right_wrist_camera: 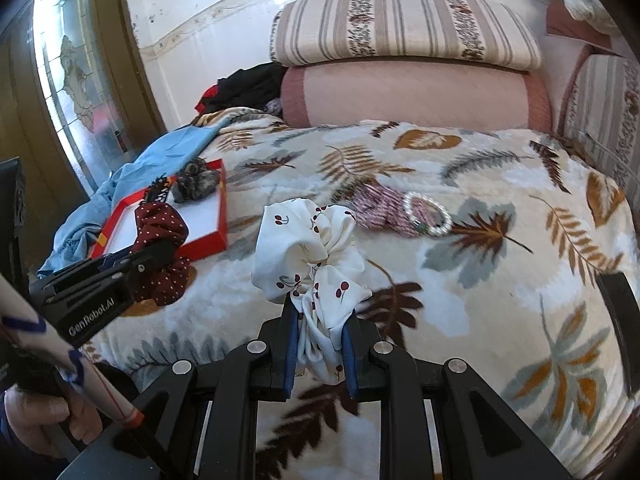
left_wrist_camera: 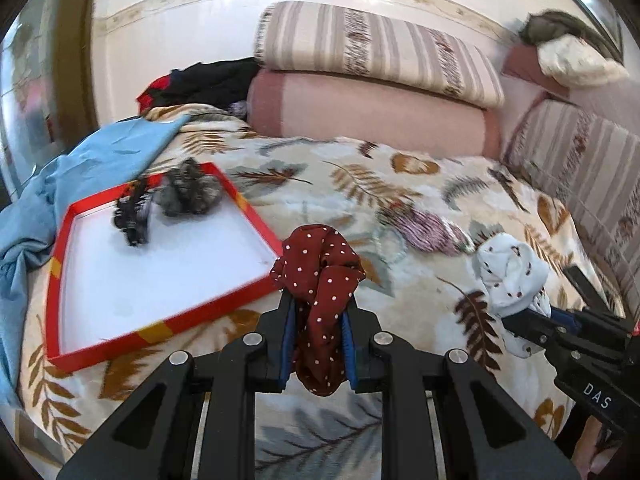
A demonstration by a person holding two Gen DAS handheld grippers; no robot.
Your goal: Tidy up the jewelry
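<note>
1. Scrunchies are the items in hand: left gripper [left_wrist_camera: 319,312] has its fingers narrow and clamped on the dark red dotted scrunchie [left_wrist_camera: 320,280], carried just beside the near right corner of the red tray [left_wrist_camera: 160,330]
2. Right gripper [right_wrist_camera: 319,320] also has narrow fingers, pinching the white cherry-print scrunchie [right_wrist_camera: 308,248], held above the leaf-print blanket [right_wrist_camera: 500,280], well right of the red tray
3. Risk: both scrunchies hang by a fold of loose, slippery-looking fabric; a quick swing toward the tray could let one slide out onto the blanket
4. Risk: red tray sits on soft bedding and looks tilted; pressing on its rim could tip it and spill the contents
5. Risk: both grippers heading for the tray together could collide at its near right corner
6. Red tray contents: a black hair clip [left_wrist_camera: 132,216] and a grey scrunchie [left_wrist_camera: 188,192] at the far side; near half bare
7. Outside the tray, to its right on the blanket: a pearl bracelet [right_wrist_camera: 428,214] touching a pink striped scrunchie [right_wrist_camera: 380,208]
</note>
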